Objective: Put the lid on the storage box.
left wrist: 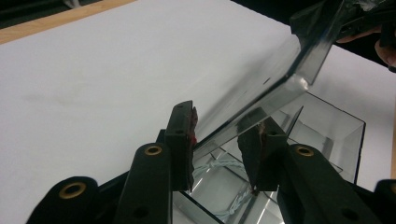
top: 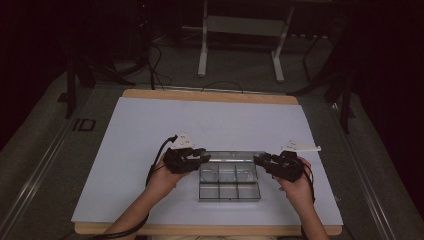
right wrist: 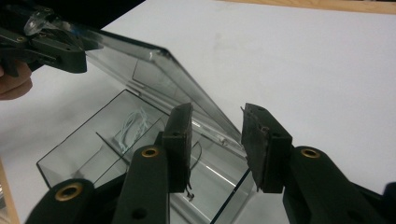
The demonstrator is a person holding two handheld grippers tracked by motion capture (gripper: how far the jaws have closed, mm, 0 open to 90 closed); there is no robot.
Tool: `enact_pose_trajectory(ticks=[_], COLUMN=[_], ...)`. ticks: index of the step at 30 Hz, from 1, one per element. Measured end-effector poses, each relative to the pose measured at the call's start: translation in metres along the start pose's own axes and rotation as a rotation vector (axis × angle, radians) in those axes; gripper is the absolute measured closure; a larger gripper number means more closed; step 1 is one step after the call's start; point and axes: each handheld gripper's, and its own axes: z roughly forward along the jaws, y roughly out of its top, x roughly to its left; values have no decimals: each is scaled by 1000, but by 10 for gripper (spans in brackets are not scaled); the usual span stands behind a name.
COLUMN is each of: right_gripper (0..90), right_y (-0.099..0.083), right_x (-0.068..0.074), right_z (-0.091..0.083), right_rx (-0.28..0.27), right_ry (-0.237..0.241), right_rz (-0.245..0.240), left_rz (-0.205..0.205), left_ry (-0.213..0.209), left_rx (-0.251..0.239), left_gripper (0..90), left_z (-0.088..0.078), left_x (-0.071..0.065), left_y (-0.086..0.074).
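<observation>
Compartment box (top: 229, 181) of clear plastic sits on the white desk (top: 135, 130), between both sets of jaws. Its lid (left wrist: 261, 88), raised and tilted, passes between the left gripper (left wrist: 217, 140) jaws, partly open, contact unclear. The right gripper (right wrist: 217, 140) jaws stand partly open around the lid's other end.

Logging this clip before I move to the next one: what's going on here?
A person works a clear compartment box on the white table with a gripper in each hand. The left gripper and right gripper are at opposite ends of its hinged lid, which stands tilted up, partly open. Each end of the lid sits between that gripper's jaws. A small coil of wire lies in one compartment.
</observation>
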Motion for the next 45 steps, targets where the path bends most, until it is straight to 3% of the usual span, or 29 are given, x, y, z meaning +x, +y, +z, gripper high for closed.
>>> enact_pose_trajectory(ticks=[23,36,45], right_gripper=[617,592,566], right_y=[-13,-20,-26], right_x=[3,2,1], right_z=[-4,-5,-5], right_rx=[27,39,41], right_ry=[26,44,51], right_rz=[0,12,13], left_rz=[35,55,65], left_ry=[-16,-9,-23], left_rx=[5,28,44], left_gripper=[600,527,529], left_z=[-4,-7,-9], left_x=[-10,-14,-14], left_y=[-11,-19,-27])
